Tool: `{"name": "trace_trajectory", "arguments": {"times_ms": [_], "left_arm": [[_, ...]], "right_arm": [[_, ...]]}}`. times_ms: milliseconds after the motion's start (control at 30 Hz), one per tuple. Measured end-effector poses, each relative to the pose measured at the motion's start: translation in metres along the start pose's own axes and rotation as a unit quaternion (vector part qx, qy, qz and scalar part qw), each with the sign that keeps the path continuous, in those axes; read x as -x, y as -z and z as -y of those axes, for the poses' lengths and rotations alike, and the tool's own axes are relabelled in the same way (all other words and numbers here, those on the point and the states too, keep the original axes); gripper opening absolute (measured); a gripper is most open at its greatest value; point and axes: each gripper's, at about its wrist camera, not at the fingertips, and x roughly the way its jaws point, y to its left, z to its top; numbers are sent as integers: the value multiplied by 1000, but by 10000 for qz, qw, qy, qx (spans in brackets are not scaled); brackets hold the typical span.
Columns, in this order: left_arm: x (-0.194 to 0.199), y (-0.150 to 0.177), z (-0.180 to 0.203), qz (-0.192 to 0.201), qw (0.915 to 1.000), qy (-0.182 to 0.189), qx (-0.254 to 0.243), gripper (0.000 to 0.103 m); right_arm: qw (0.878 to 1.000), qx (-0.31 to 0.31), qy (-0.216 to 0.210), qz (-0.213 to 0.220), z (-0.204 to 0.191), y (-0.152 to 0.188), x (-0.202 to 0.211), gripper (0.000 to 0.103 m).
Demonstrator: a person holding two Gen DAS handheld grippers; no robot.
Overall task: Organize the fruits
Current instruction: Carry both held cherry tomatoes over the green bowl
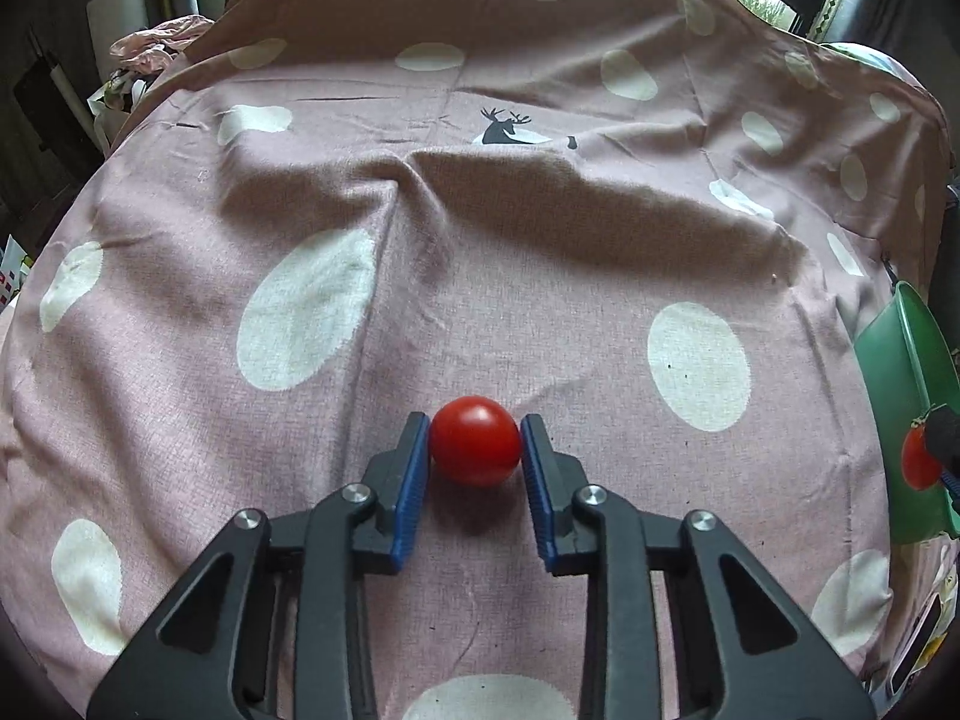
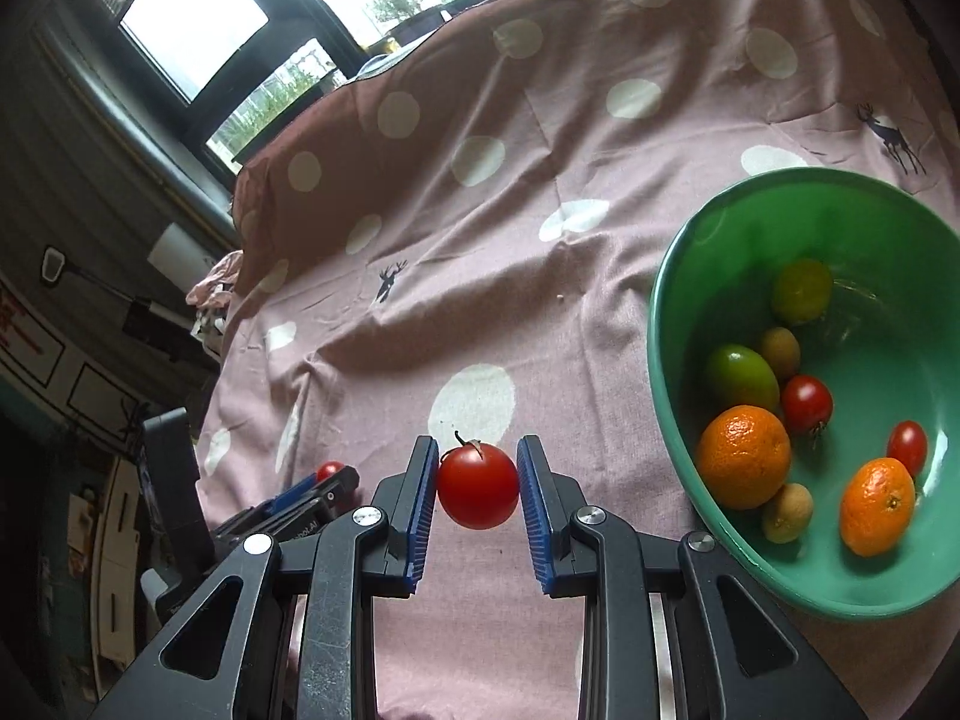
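A pink cloth with pale dots and little black deer prints lies rumpled across the surface, one long fold running through it. Behind, dark-framed windows let in daylight, greenery showing outside.
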Motion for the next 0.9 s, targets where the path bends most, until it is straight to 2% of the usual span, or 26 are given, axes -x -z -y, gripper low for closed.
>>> {"name": "trace_trajectory", "arguments": {"times_ms": [233, 400, 567, 667, 767, 900], "left_arm": [[7, 1, 3, -24, 9999, 98, -9, 29], [50, 2, 30, 555, 9972, 353, -357, 29], [98, 1, 72, 1137, 9880, 783, -694, 29], [120, 0, 101, 1425, 9809, 1044, -813, 29], [132, 0, 133, 1556, 9732, 1381, -977, 29], [135, 0, 175, 1582, 9682, 1507, -1218, 29]], "right_arm": [[9997, -230, 63, -16, 12, 2, 0, 29], [9991, -357, 104, 181, 21, -5, 14, 29], [9974, -340, 243, 596, 28, -13, 45, 29], [9945, -349, 495, 856, 37, -18, 65, 29], [9907, -435, 748, 1048, 51, -24, 81, 29], [9869, -674, 940, 1123, 77, -28, 93, 29]]}}
